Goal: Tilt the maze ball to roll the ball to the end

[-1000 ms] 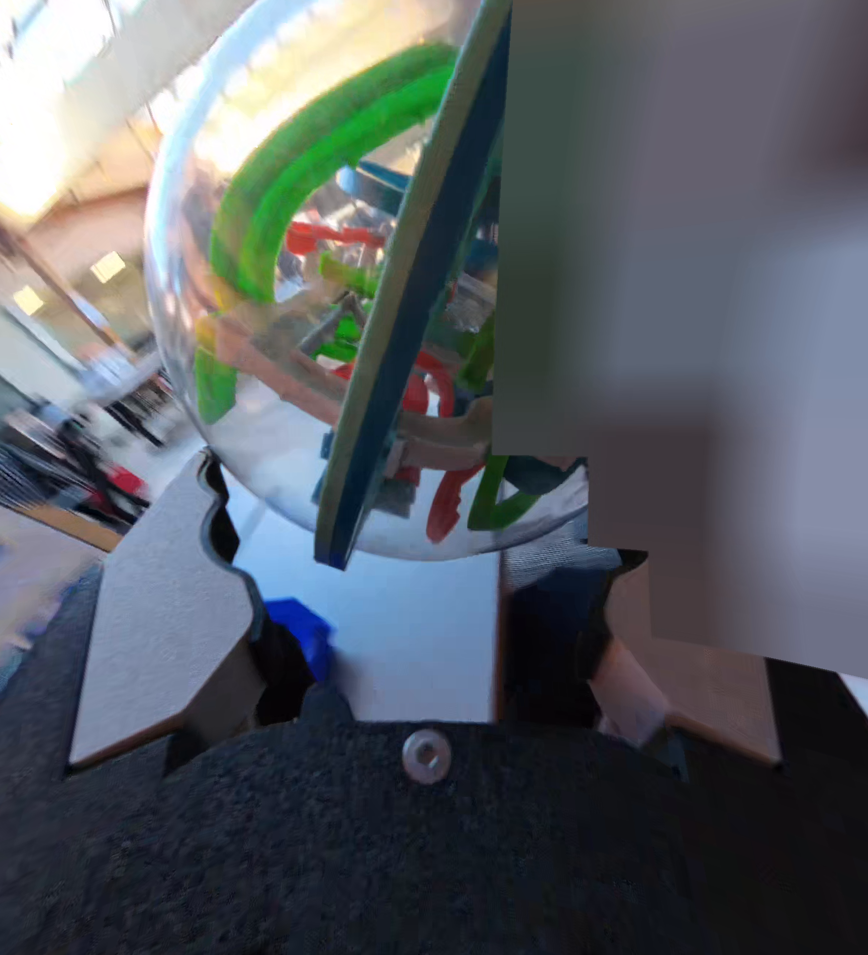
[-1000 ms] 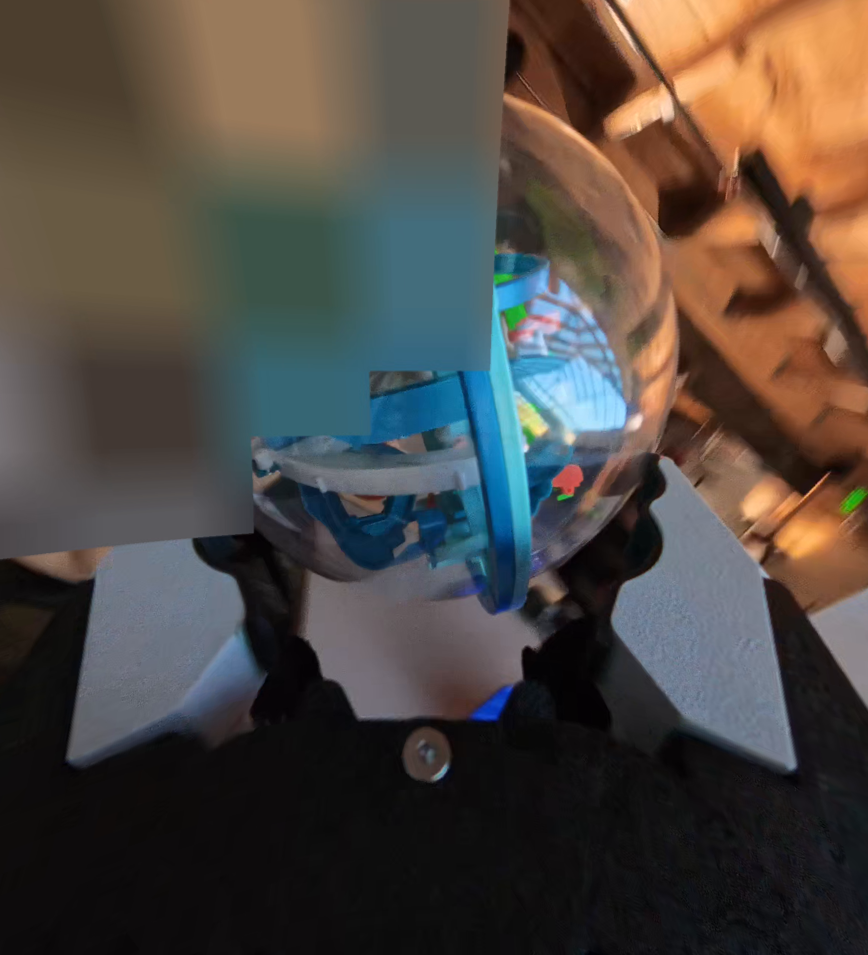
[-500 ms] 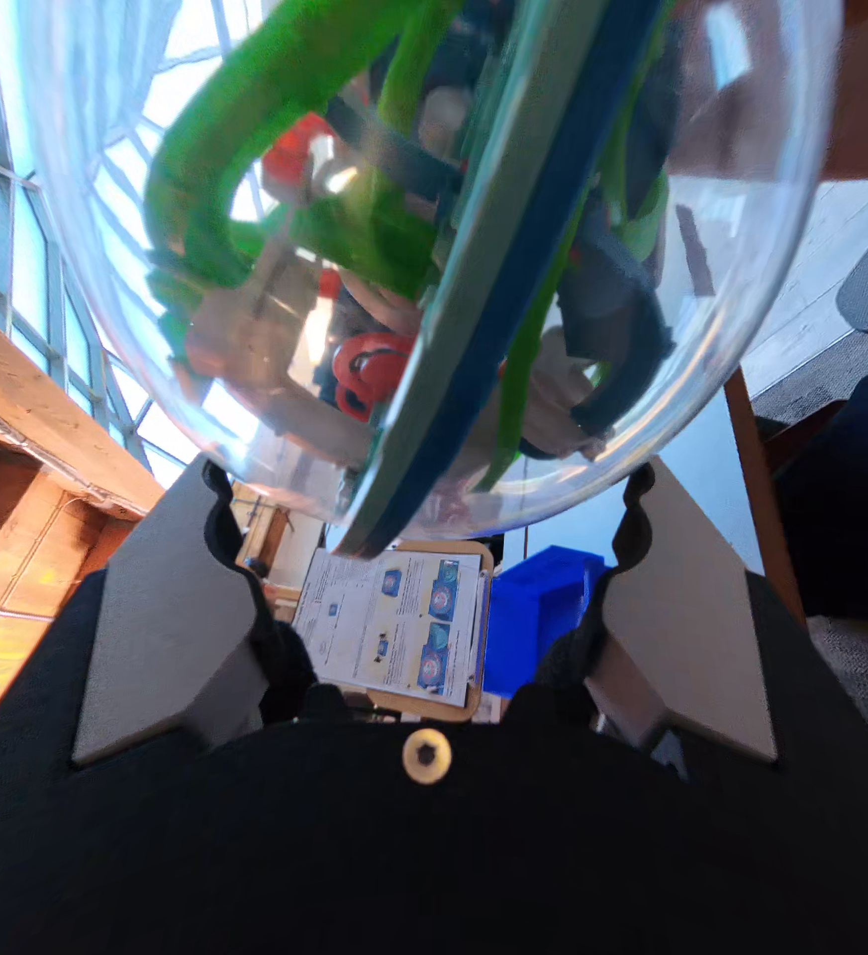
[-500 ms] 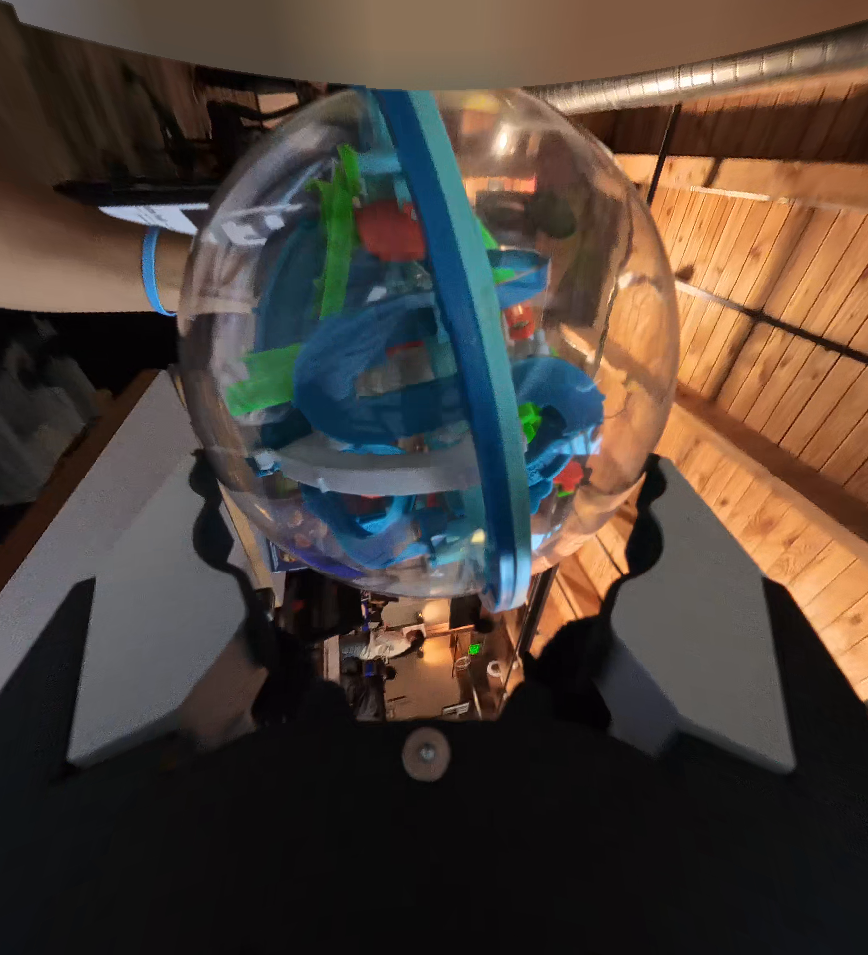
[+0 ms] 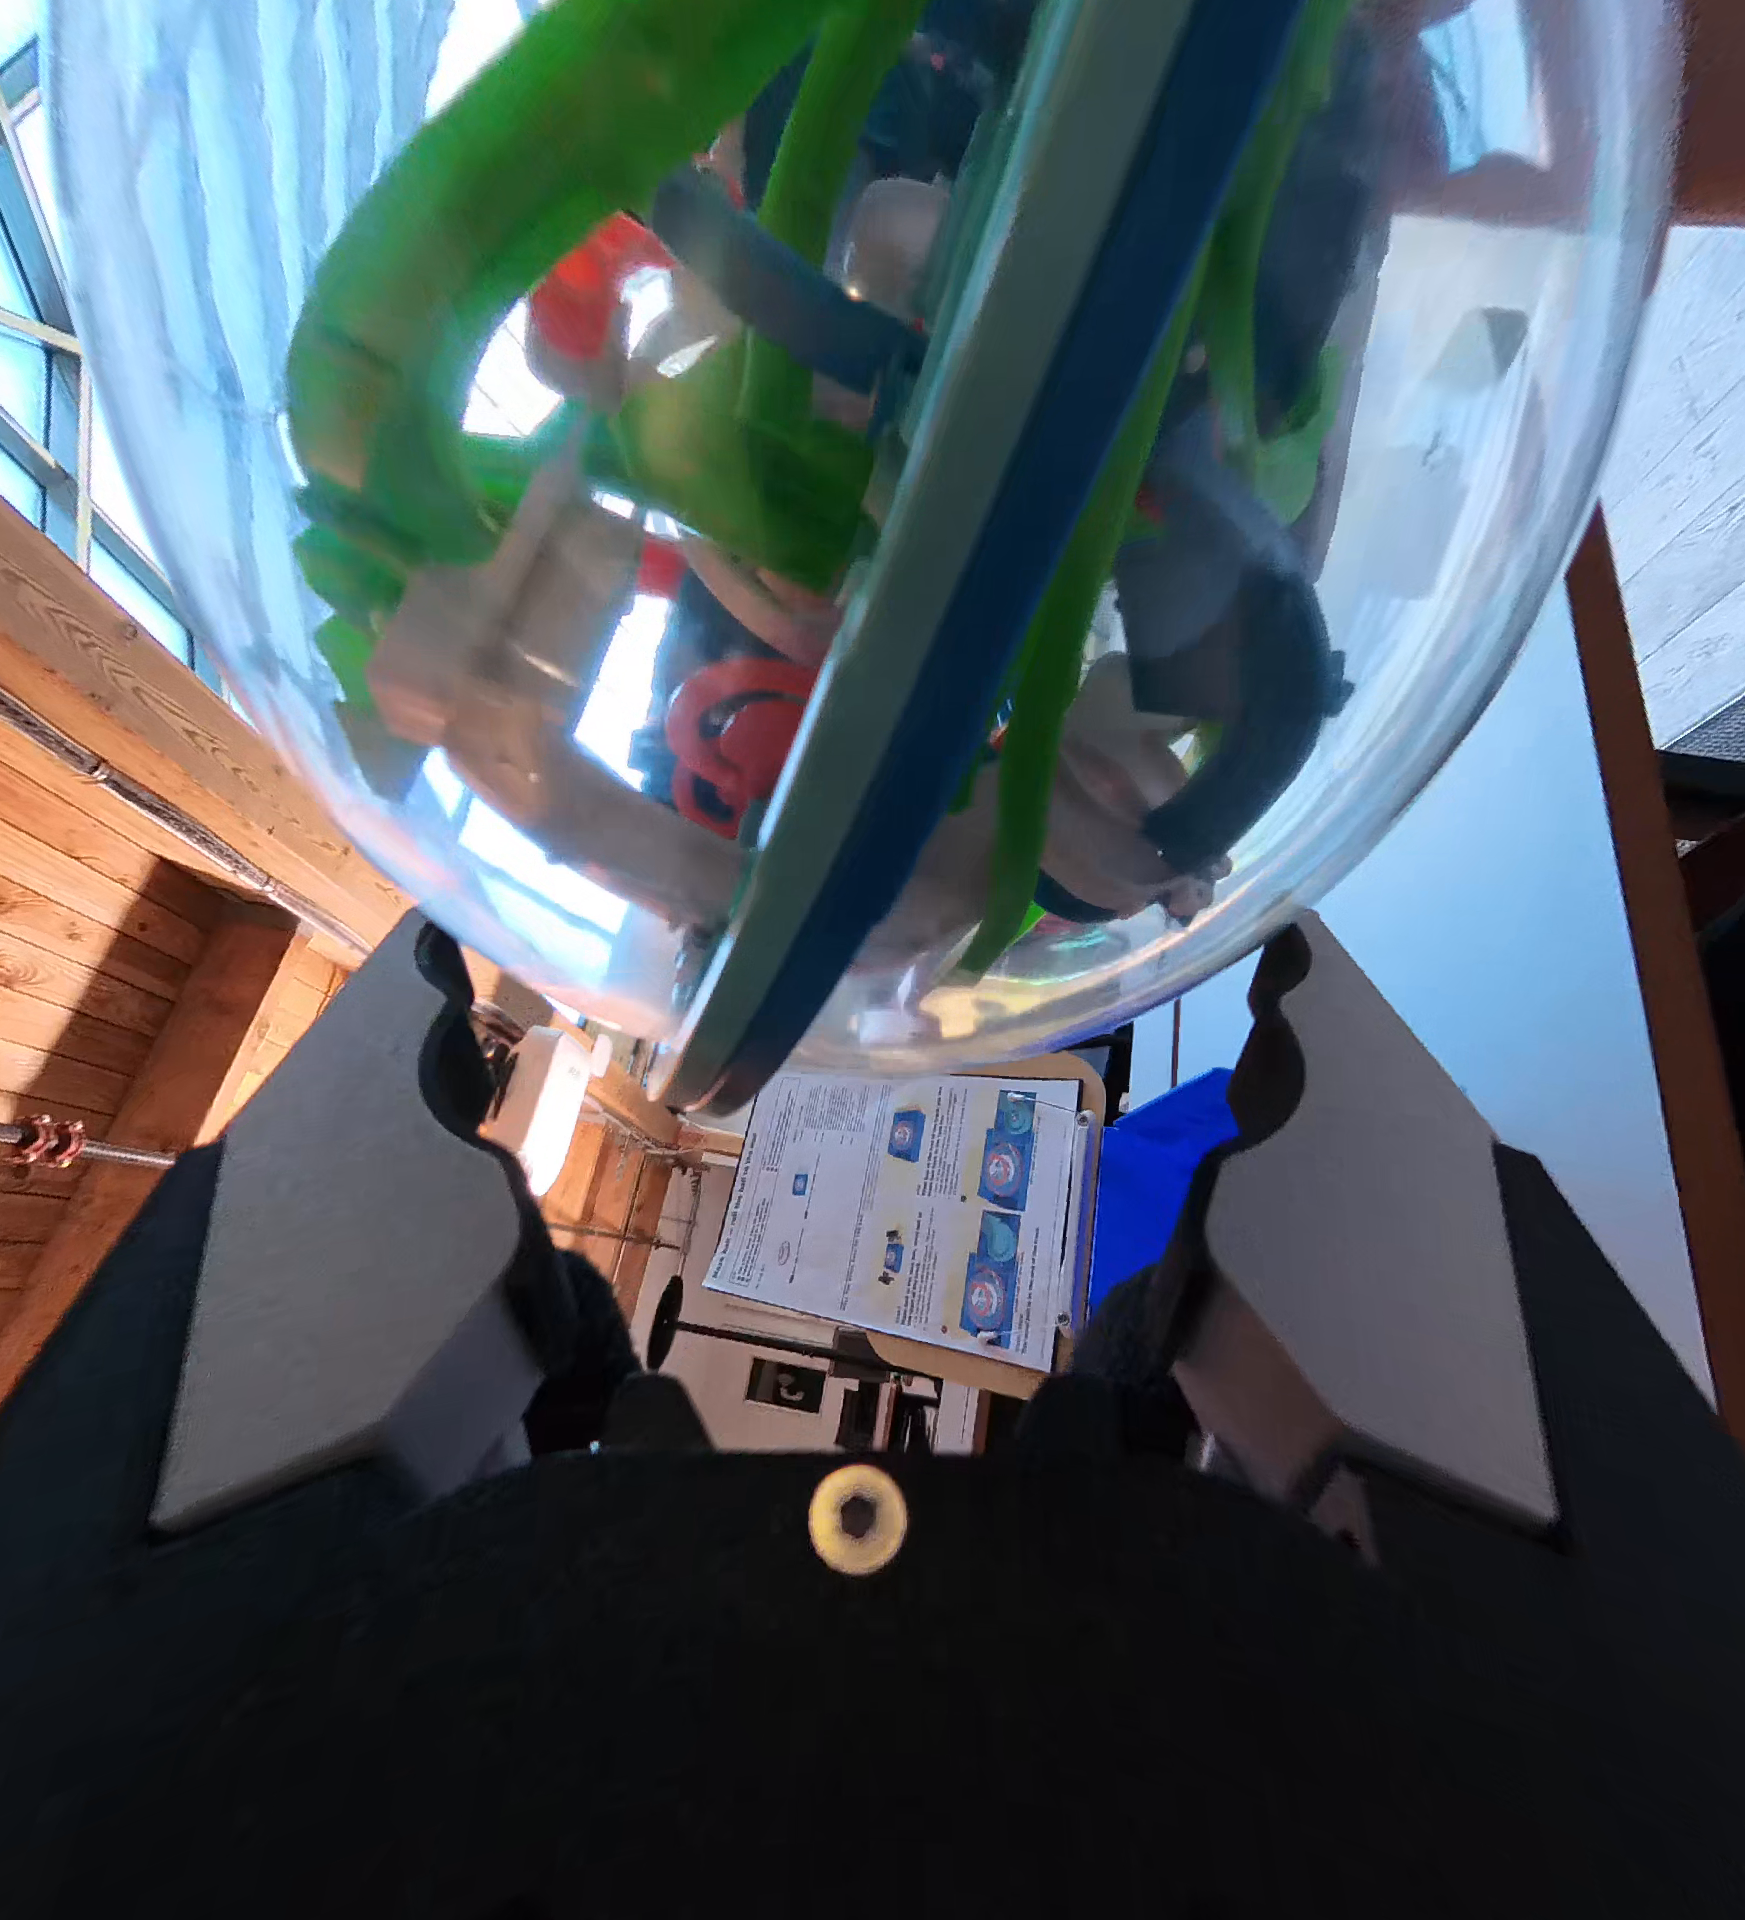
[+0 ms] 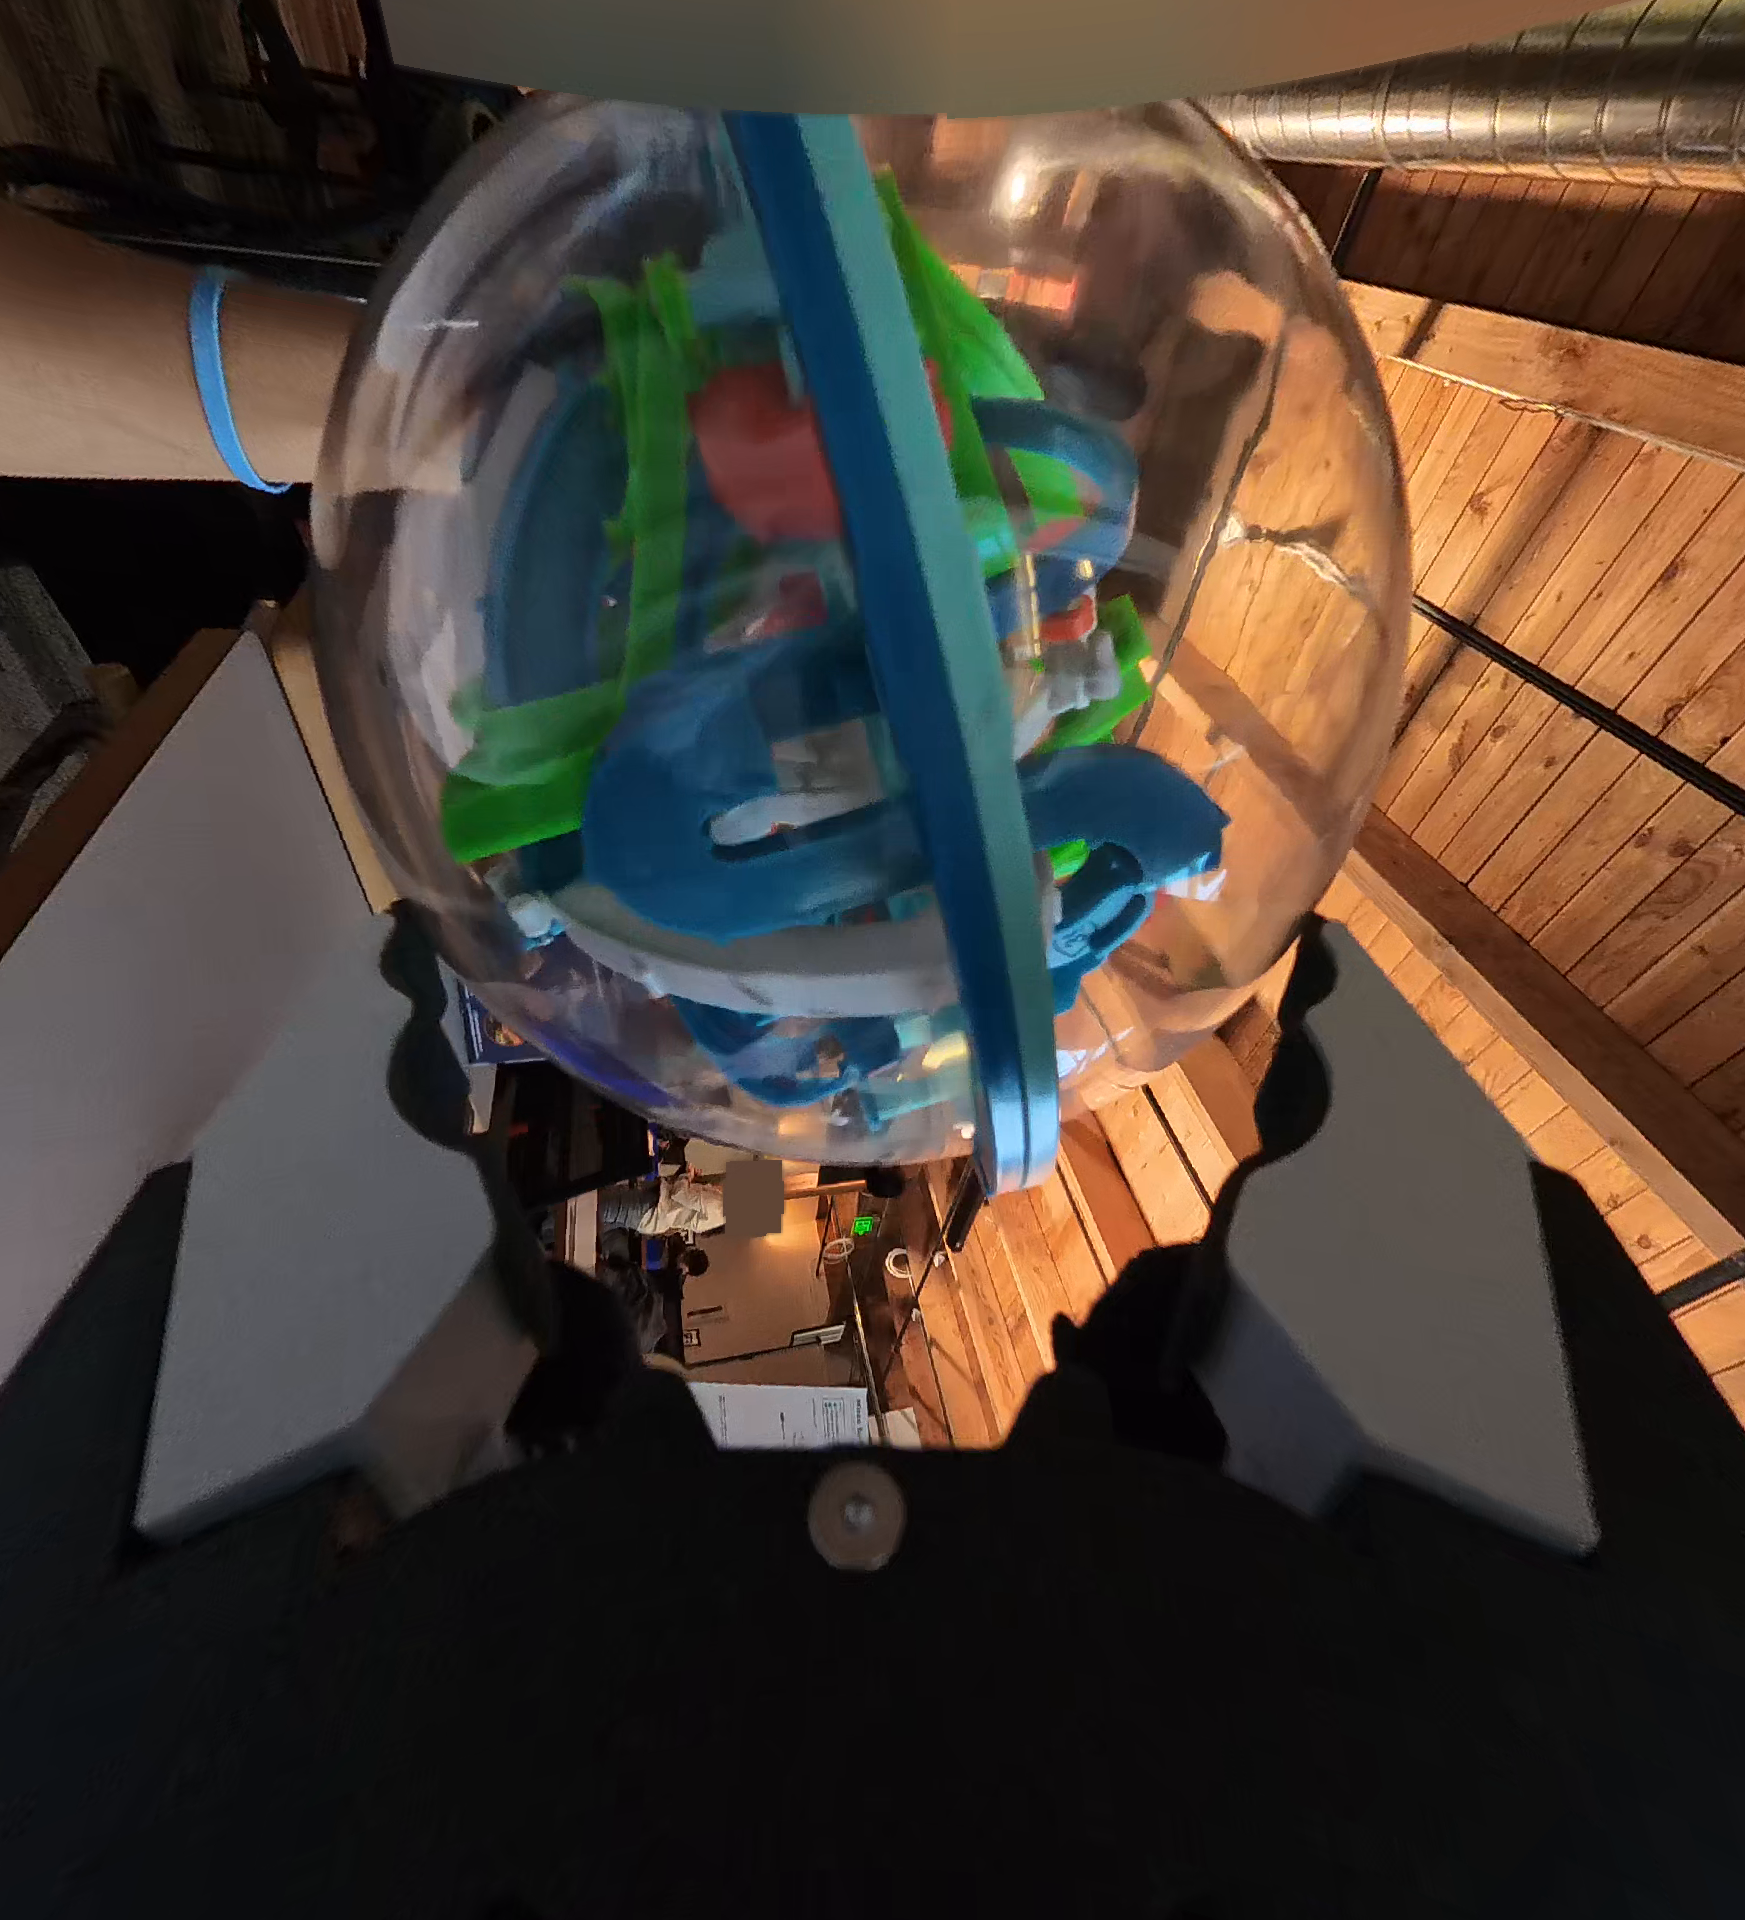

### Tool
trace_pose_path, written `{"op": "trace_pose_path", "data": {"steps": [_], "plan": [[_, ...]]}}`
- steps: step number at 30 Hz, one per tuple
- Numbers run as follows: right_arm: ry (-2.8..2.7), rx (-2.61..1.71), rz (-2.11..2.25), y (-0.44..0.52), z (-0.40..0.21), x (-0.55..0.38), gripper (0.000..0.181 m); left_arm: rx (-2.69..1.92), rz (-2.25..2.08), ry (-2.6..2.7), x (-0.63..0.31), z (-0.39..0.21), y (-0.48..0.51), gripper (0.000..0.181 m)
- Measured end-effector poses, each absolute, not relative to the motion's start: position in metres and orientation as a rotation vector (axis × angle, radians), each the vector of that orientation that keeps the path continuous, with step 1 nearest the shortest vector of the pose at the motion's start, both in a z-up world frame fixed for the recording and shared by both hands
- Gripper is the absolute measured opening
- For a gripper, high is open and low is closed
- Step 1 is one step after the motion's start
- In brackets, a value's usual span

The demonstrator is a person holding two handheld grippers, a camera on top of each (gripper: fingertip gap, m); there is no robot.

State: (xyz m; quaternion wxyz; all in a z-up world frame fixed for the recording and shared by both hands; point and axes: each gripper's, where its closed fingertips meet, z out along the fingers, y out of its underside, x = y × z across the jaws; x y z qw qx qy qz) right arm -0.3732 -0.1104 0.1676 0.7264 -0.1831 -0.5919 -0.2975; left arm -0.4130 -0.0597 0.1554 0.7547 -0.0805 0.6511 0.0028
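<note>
The maze ball (image 5: pixel 847 468) is a clear sphere with a blue ring around it and green, blue, red and grey tracks inside. It is lifted in the air and fills the top of the left wrist view. It also shows in the right wrist view (image 6: pixel 847 623), with the ring running nearly upright. My left gripper (image 5: pixel 852 966) is wide open, and both its fingertips touch the sphere's near side. My right gripper (image 6: pixel 852 956) is wide open and cradles the opposite side the same way. The sphere is pressed between the two grippers. I cannot pick out the small rolling ball.
Beyond the sphere lie a clipboard with a printed sheet (image 5: pixel 909 1216), a blue bin (image 5: pixel 1159 1174) and a white table with a brown edge (image 5: pixel 1470 987). A person's forearm with a blue band (image 6: pixel 120 384) is at the left. Wooden planks (image 6: pixel 1574 727) and a metal duct (image 6: pixel 1522 104) are behind.
Both grippers have swung the sphere around: the background went from the tabletop to windows and wooden planks. In the last half second the sphere turned a little more within the same hold.
</note>
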Motion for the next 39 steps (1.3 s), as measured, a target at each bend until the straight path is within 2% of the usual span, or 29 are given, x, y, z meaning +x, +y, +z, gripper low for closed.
{"op": "trace_pose_path", "data": {"steps": [4,11,19,34,39], "plan": [[-1.284,-0.409,-0.734,-0.106,0.170,-0.368,0.152,-0.148,0.081,1.372,-0.415,0.159,-0.063,0.144],[-1.115,-0.348,-1.148,-0.099,0.193,-0.349,0.152,-0.104,0.460,1.118,-0.420,0.179,-0.064,0.143],[-1.025,-0.083,-1.367,-0.127,0.199,-0.364,0.152,-0.073,0.648,0.904,-0.431,0.200,-0.068,0.141],[-0.959,-0.052,-1.425,-0.131,0.207,-0.360,0.152,-0.043,0.683,0.833,-0.432,0.205,-0.075,0.139],[-1.086,-0.329,-1.241,-0.097,0.196,-0.347,0.151,-0.245,0.525,1.074,-0.414,0.188,-0.037,0.138]]}}
